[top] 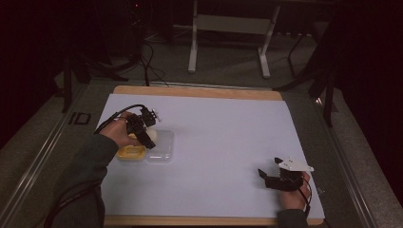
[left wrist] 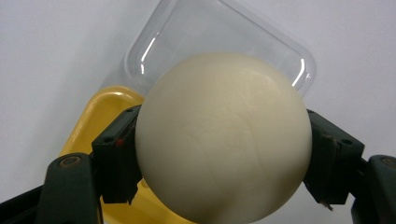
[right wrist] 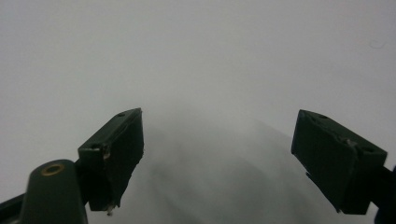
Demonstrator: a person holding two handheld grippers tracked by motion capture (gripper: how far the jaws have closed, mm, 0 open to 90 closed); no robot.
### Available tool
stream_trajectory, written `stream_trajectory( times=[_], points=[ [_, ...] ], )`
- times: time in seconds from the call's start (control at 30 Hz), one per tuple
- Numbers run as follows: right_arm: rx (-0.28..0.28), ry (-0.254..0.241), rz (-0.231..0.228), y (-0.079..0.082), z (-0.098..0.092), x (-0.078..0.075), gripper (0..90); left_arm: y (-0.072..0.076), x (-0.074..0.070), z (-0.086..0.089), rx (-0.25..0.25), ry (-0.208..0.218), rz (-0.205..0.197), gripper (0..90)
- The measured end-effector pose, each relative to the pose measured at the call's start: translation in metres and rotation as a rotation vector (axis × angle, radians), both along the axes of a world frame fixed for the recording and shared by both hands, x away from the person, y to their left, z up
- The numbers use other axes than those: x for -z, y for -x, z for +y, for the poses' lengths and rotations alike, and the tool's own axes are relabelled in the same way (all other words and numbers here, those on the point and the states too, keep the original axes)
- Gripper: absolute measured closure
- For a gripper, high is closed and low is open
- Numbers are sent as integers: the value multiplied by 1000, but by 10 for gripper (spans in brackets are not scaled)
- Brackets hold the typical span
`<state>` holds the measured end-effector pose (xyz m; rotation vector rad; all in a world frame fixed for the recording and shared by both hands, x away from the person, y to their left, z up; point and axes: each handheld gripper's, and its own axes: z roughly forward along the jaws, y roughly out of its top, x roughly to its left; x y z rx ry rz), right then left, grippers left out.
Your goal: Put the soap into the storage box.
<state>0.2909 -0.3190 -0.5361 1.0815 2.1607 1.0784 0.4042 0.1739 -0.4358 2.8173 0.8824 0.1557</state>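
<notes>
A cream-white ball (left wrist: pixel 224 135) sits clamped between the two black jaws of my left gripper (left wrist: pixel 224 149), held above a yellow tray (left wrist: pixel 95 121) and a clear plastic lid or container (left wrist: pixel 224 32) beside it. In the high view the left gripper (top: pixel 145 130) hovers with the ball (top: pixel 149 135) over the yellow tray (top: pixel 130 153) and the clear container (top: pixel 161 147) at the table's left. My right gripper (top: pixel 270 176) rests low near the front right of the white mat, jaws wide apart with nothing between them (right wrist: pixel 219 158).
A white mat (top: pixel 214 142) covers a wooden table top (top: pixel 190 91). Table legs (top: pixel 192 52) and cables (top: pixel 147 57) lie on the floor beyond the far edge. Metal rails (top: pixel 43 156) run along both sides.
</notes>
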Motion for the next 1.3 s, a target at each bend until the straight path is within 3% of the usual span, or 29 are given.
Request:
stream_trajectory(
  times=[0.43, 0.77, 1.3],
  points=[
    [0, 1, 0, 0, 0, 0, 170, -3, 2, 8, -40, 17, -2, 254],
    [-1, 2, 0, 0, 0, 0, 170, -7, 9, 17, -94, -2, 27, 254],
    [-1, 2, 0, 0, 0, 0, 170, -9, 16, 28, -127, 5, 47, 254]
  ],
)
